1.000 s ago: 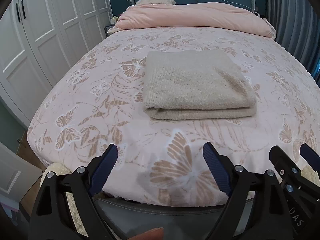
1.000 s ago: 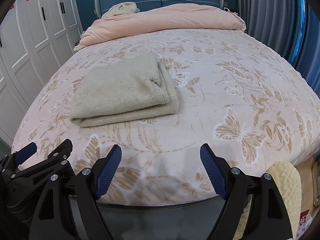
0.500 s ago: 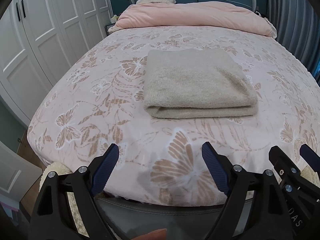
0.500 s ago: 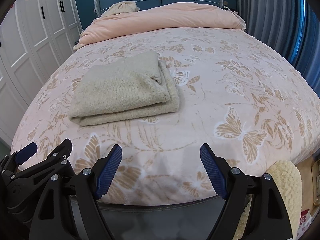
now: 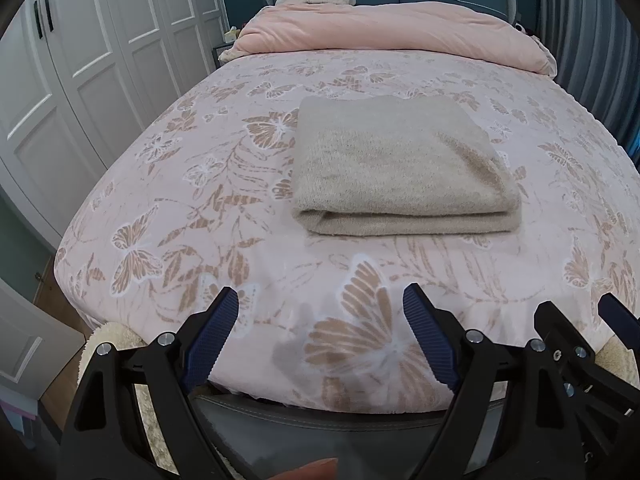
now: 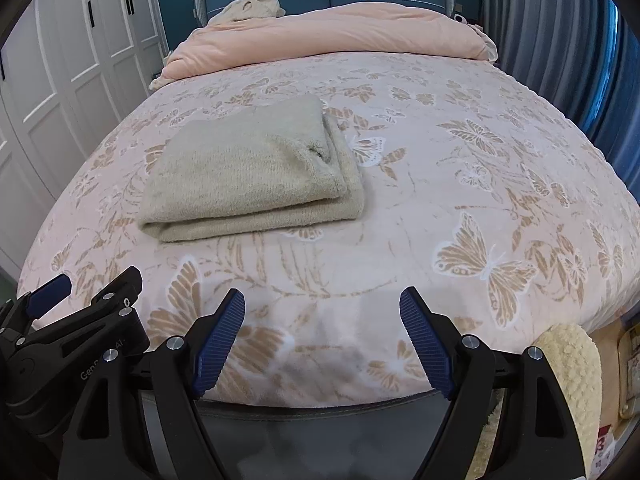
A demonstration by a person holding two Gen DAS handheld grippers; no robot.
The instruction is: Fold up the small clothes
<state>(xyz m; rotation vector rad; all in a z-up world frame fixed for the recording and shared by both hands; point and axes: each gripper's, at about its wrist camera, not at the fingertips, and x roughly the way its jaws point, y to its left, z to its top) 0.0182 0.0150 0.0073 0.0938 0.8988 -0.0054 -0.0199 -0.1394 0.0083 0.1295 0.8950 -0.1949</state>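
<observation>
Resting at the foot of the bed [image 5: 168,208], you hold both tools back from the work. The left hand-held gripper [image 5: 320,312] is released, its blue pads spread with only the butterfly-print sheet showing between them; the right hand-held gripper [image 6: 322,310] is likewise released and grasps nothing. The beige knit garment [image 5: 400,168] lies well apart from both, near the middle of the bed, folded into a flat rectangle with its doubled edge facing you (layers show at that edge and at the right side). Its squared placement on open sheet suggests the fold is complete, and your withdrawn, empty hand-held grippers fit that reading. A pink duvet [image 6: 328,36] is bunched at the headboard end, leaving the flat area free for folding. White wardrobe doors [image 5: 80,64] stand at left.
</observation>
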